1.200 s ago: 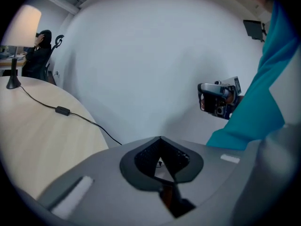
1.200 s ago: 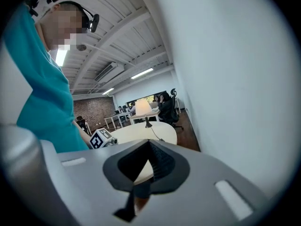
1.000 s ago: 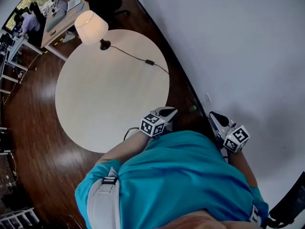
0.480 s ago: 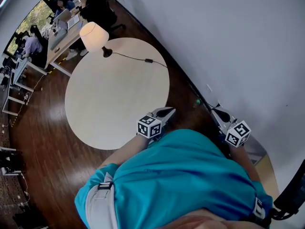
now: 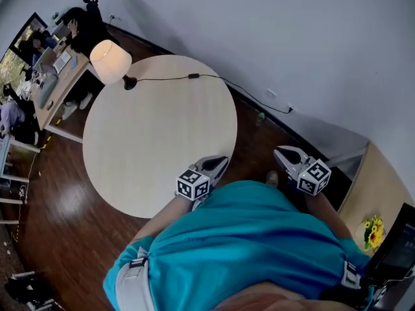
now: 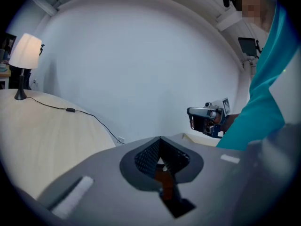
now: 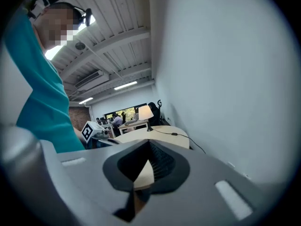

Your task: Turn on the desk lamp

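The desk lamp (image 5: 110, 60), with a cream shade and a black base, stands at the far edge of the round pale table (image 5: 155, 141). Its black cord carries an inline switch (image 5: 192, 76) and runs off to the wall. My left gripper (image 5: 219, 162) is shut and empty, held close to my body over the table's near edge. My right gripper (image 5: 282, 153) is also shut and empty, off the table over the dark floor. In the left gripper view the lamp (image 6: 26, 51) is far left, with the switch (image 6: 70, 109) on the tabletop. The right gripper view shows the lamp (image 7: 145, 112) far ahead.
A white wall (image 5: 292, 44) runs behind the table, with a socket (image 5: 290, 109) low on it. Desks with seated people (image 5: 32, 50) lie beyond the lamp. A light wooden cabinet (image 5: 382, 193) stands at the right. Dark wooden floor (image 5: 52, 193) surrounds the table.
The head view has swung round, so the table and lamp sit lower and further left and the cabinet has come into view. Both grippers stay shut near my body.
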`<state>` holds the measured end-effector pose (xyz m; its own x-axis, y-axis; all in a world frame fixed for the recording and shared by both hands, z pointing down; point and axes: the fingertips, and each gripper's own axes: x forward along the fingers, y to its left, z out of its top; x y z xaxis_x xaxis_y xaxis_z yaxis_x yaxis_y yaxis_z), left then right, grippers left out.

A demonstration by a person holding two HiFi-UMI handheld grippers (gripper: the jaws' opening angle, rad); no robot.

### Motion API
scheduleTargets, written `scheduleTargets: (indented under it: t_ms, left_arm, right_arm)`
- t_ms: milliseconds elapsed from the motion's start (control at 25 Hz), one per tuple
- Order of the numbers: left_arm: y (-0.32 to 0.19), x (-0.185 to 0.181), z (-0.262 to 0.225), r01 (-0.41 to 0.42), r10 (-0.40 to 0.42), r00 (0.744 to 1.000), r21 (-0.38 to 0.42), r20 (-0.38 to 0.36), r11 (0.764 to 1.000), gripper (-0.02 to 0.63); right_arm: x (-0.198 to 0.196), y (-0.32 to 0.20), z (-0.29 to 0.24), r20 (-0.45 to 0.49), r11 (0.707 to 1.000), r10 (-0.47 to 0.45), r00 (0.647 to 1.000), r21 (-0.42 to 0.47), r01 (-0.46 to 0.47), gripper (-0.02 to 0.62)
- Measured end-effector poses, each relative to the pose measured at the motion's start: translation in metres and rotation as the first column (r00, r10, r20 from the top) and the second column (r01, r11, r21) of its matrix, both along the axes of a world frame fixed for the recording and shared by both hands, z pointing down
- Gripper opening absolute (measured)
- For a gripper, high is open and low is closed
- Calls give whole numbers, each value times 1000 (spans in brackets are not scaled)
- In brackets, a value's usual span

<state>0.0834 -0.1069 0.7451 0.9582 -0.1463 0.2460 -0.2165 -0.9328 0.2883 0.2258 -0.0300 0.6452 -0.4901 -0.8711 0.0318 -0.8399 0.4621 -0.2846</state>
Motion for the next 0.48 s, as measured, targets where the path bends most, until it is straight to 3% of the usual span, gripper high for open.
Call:
scheduleTargets:
  t_ms: [200, 480]
  left_arm:
    - [40, -41, -22, -123, 120, 991, -62, -61, 990, 106]
    - [142, -64, -67, -319, 313, 944, -53, -102, 946, 106]
  right_arm:
    - [-51, 66, -32, -33, 989, 144, 989, -31, -145, 2]
    - [-112, 190, -73, -70, 948, 317, 946, -6, -318, 2]
